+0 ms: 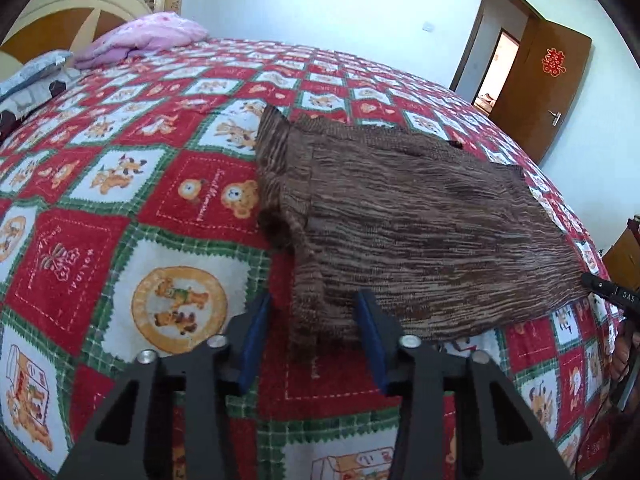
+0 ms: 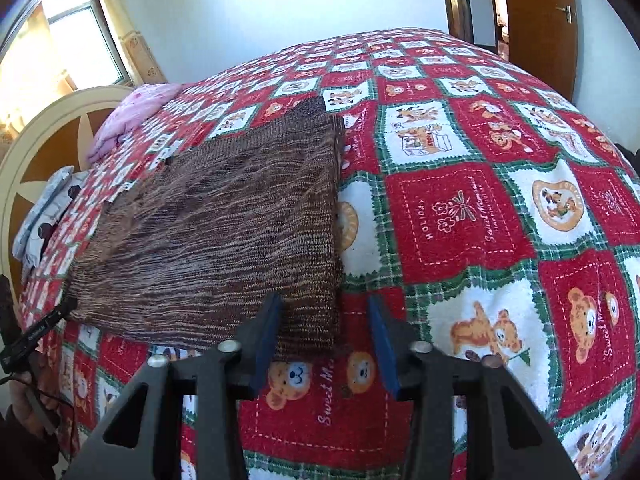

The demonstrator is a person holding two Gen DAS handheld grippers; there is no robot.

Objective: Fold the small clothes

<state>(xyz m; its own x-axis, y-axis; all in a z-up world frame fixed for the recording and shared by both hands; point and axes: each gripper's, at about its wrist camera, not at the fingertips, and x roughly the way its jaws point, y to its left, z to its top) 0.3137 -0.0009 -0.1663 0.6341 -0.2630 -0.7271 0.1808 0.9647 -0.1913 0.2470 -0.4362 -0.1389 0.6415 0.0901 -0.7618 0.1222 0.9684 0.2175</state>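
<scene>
A brown striped knit sweater (image 1: 420,220) (image 2: 224,220) lies flat on the patchwork bedspread (image 1: 120,208) (image 2: 480,216). One sleeve is folded in along its left side in the left wrist view. My left gripper (image 1: 314,296) is open at the near left corner; the cloth sits between its blue pads (image 1: 372,336), with a gap on the left side. My right gripper (image 2: 325,299) is open at the near right corner, with the hem between its pads (image 2: 268,336) and bare bedspread beside the right pad. Each view catches the other gripper's black body at its edge.
A pink blanket (image 1: 140,36) and a patterned pillow (image 1: 32,72) lie at the head of the bed by the headboard (image 2: 44,152). A brown door (image 1: 548,88) stands open beyond the far side. The bedspread extends wide around the sweater.
</scene>
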